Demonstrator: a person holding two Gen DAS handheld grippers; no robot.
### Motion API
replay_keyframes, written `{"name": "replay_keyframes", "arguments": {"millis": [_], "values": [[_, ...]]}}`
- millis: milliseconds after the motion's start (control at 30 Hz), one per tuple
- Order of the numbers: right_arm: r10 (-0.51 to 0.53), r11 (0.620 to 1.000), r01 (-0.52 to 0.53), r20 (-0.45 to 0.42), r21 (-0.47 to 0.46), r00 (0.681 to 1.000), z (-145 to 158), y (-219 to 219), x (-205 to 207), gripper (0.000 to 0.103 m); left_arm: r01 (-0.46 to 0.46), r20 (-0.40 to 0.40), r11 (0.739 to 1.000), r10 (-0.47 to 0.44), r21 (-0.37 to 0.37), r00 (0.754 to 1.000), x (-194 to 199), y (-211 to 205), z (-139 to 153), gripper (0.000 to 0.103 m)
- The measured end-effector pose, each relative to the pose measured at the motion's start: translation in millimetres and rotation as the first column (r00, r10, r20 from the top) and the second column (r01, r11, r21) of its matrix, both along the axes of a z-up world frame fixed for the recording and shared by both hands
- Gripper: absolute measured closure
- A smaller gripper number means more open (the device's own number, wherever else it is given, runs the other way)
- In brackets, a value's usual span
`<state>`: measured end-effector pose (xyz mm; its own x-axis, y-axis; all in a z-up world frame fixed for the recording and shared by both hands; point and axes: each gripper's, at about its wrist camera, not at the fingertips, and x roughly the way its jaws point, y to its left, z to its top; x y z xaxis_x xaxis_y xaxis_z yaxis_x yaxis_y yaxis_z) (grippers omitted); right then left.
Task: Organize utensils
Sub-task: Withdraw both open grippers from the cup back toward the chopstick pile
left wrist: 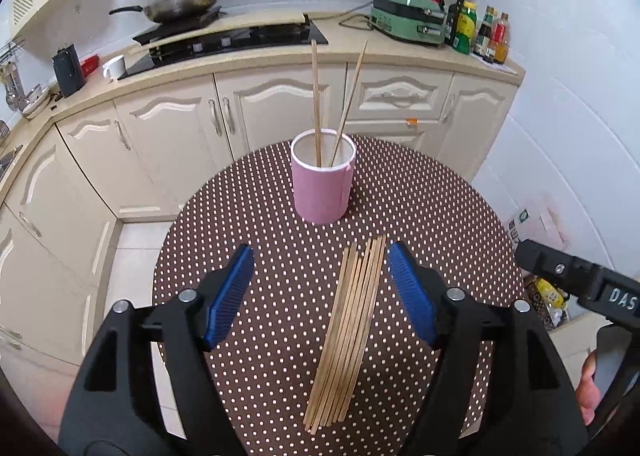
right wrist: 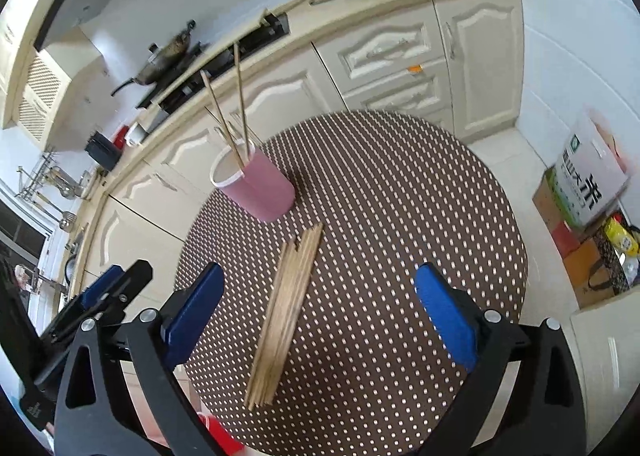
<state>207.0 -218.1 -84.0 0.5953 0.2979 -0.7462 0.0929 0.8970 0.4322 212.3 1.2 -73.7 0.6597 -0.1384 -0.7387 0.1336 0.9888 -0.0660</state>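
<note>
A round bench (left wrist: pixel 420 216) covered in brown cloth with white dots stood in front of cream kitchen cabinets (left wrist: pixel 280 104). Toward its far side stood an upright pink cup (left wrist: pixel 323 178) with a white rim, and two chopsticks (left wrist: pixel 317 104) leaned inside it, their tops spread apart. Nearer the cameras, a bundle of chopsticks (left wrist: pixel 346 332) lay flat on the cloth, side by side, close to the cup but apart from it. The left gripper (left wrist: pixel 320 292) hovered over that bundle with its jaws wide, holding nothing. The right gripper (right wrist: pixel 320 312) hung above the bench likewise, jaws wide and empty.
</note>
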Motion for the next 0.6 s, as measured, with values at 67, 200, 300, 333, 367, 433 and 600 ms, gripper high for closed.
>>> {"name": "replay_keyframes", "arguments": {"millis": [67, 200, 300, 333, 367, 433, 600], "values": [[-0.006, 1.0, 0.006, -0.024, -0.009, 1.0, -7.4, 2.2, 0.4, 0.01, 0.009, -0.018, 1.0, -0.009, 0.002, 1.0, 1.9, 0.5, -4.7, 0.032], [-0.023, 0.999, 0.02, -0.083, -0.037, 0.996, -24.6, 10.3, 4.1, 0.01, 0.053, -0.066, 0.999, -0.053, 0.003, 0.996, 10.2, 5.3, -22.6, 0.029], [-0.047, 0.997, 0.038, -0.137, -0.062, 0.99, -40.9, 20.1, 11.1, 0.01, 0.094, -0.118, 0.996, -0.093, 0.004, 0.989, 18.6, 8.4, -39.7, 0.029], [-0.049, 0.997, 0.039, -0.153, -0.07, 0.987, -45.8, 24.0, 13.6, 0.01, 0.108, -0.135, 0.994, -0.106, 0.004, 0.985, 21.8, 10.3, -44.9, 0.029], [-0.053, 0.996, 0.041, -0.166, -0.078, 0.985, -49.6, 26.6, 15.8, 0.01, 0.126, -0.149, 0.992, -0.124, 0.0, 0.981, 25.5, 12.5, -50.8, 0.029], [-0.072, 0.994, 0.054, -0.192, -0.096, 0.979, -57.3, 31.9, 19.7, 0.01, 0.147, -0.174, 0.989, -0.146, -0.006, 0.974, 30.8, 15.7, -59.9, 0.029], [-0.094, 0.989, 0.059, -0.269, -0.133, 0.959, -80.5, 48.4, 28.9, 0.01, 0.203, -0.238, 0.979, -0.202, -0.02, 0.95, 46.8, 24.0, -82.1, 0.029]]}}
